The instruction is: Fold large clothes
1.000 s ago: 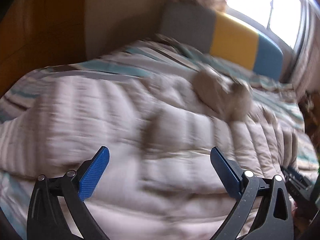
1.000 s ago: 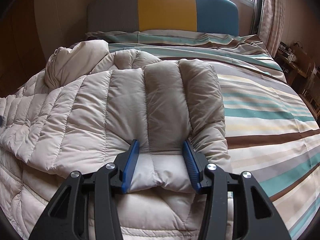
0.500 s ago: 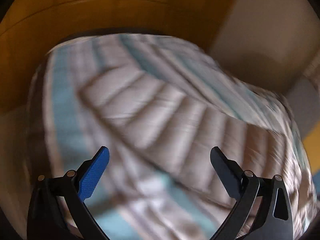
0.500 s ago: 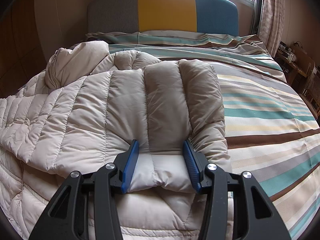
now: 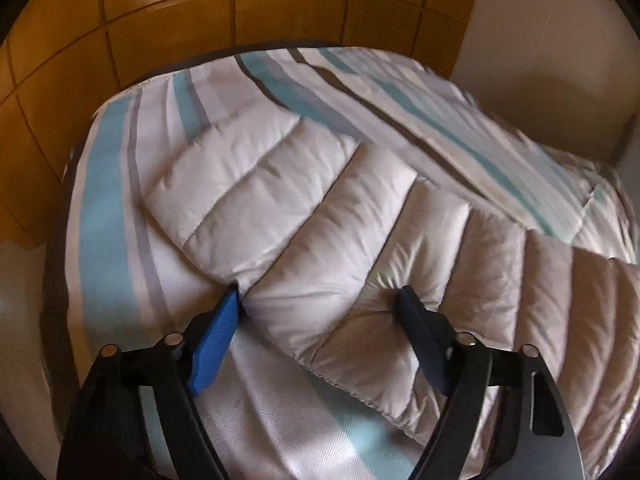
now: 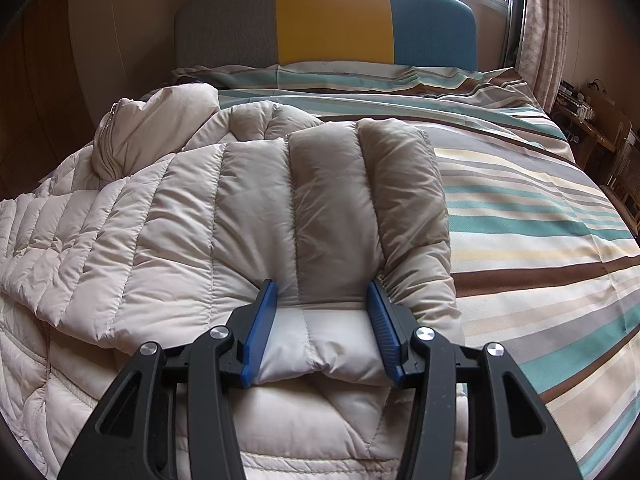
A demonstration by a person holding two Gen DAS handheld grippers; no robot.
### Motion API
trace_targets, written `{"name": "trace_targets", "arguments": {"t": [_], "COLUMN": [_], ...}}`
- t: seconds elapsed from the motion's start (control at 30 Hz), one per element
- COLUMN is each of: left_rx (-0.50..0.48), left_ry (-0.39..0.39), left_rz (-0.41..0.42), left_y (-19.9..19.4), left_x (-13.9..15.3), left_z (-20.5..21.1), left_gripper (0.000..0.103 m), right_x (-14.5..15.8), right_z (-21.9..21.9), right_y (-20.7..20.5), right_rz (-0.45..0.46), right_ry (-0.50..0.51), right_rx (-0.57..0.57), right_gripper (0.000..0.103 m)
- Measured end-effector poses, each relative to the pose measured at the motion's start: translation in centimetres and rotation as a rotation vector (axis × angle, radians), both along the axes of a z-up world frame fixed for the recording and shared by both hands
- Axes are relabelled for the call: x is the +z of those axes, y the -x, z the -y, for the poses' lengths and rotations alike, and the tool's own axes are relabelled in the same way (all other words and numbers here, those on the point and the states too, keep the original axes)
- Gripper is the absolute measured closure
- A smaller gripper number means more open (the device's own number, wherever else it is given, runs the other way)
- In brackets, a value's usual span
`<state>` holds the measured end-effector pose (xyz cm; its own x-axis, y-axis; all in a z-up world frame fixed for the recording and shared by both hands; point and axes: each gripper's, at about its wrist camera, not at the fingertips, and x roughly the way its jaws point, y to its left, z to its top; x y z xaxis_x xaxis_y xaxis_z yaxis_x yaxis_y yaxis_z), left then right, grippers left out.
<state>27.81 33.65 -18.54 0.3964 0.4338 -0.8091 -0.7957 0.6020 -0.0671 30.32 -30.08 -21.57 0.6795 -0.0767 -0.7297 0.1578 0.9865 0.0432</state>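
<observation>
A beige quilted puffer jacket [image 6: 168, 216] lies spread on the striped bed. In the right wrist view one sleeve [image 6: 360, 200] is folded across the body, and my right gripper [image 6: 322, 312] is shut on its cuff end, the padding squeezed between the blue pads. In the left wrist view the other sleeve [image 5: 280, 200] lies flat, pointing toward the bed's corner. My left gripper [image 5: 320, 300] is open, its fingers straddling that sleeve, with the left pad [image 5: 216, 340] touching its edge.
The striped duvet [image 6: 540, 220] covers the bed. A grey, yellow and blue headboard [image 6: 332, 20] stands at the far end under a window. Wood-panelled wall [image 5: 200, 12] lies close beyond the bed's corner. Furniture [image 6: 600, 136] stands at the right.
My left gripper swung from above the jacket's body round to the far sleeve near the bed's corner and came down over it. My right gripper stayed still, shut on the cuff.
</observation>
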Motion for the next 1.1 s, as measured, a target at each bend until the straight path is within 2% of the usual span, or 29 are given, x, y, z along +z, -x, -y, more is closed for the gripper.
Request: {"name": "trace_targets", "arguments": {"t": [0.03,0.07,0.13,0.17,0.27,0.33,0.47,0.57,0.7,0.8,0.9,1.1], "left_rx": [-0.012,-0.042,-0.081,-0.087,-0.076,-0.097,-0.140,-0.226,-0.366,-0.466,-0.555,-0.760], "left_ry": [-0.014,-0.021,-0.049,-0.071,-0.119,-0.192,-0.389,-0.535,-0.657,-0.706,-0.701,-0.763], "left_rz": [0.000,0.005,0.008,0.020,0.061,0.086,0.142,0.188,0.231,0.266,0.302,0.346], "left_y": [-0.3,-0.7,-1.4,-1.4,-1.2,-1.1,-0.6,-0.6,-0.6,-0.6,-0.5,0.4], "left_x": [0.0,0.1,0.6,1.1,2.4,3.6,6.6,8.5,10.2,11.3,12.1,12.0], "left_z": [0.3,0.6,1.3,1.7,2.8,4.1,8.0,11.9,16.7,20.0,22.6,30.3], "left_gripper": [0.039,0.059,0.082,0.086,0.088,0.088,0.088,0.088,0.088,0.088,0.088,0.088], "right_x": [0.0,0.0,0.0,0.0,0.0,0.0,0.0,0.0,0.0,0.0,0.0,0.0], "right_z": [0.0,0.0,0.0,0.0,0.0,0.0,0.0,0.0,0.0,0.0,0.0,0.0], "right_y": [0.0,0.0,-0.1,0.0,0.0,0.1,0.0,0.0,0.0,0.0,0.0,0.0], "right_rz": [0.000,0.000,0.000,0.000,0.000,0.000,0.000,0.001,0.001,0.001,0.002,0.003], "right_ry": [0.000,0.000,-0.001,-0.001,0.001,0.001,0.000,-0.001,-0.002,-0.003,-0.005,-0.007], "right_rx": [0.000,0.000,0.000,0.000,0.000,0.001,0.001,0.001,0.001,0.001,0.001,0.001], "right_gripper": [0.056,0.056,0.056,0.056,0.056,0.056,0.056,0.056,0.056,0.056,0.055,0.055]}}
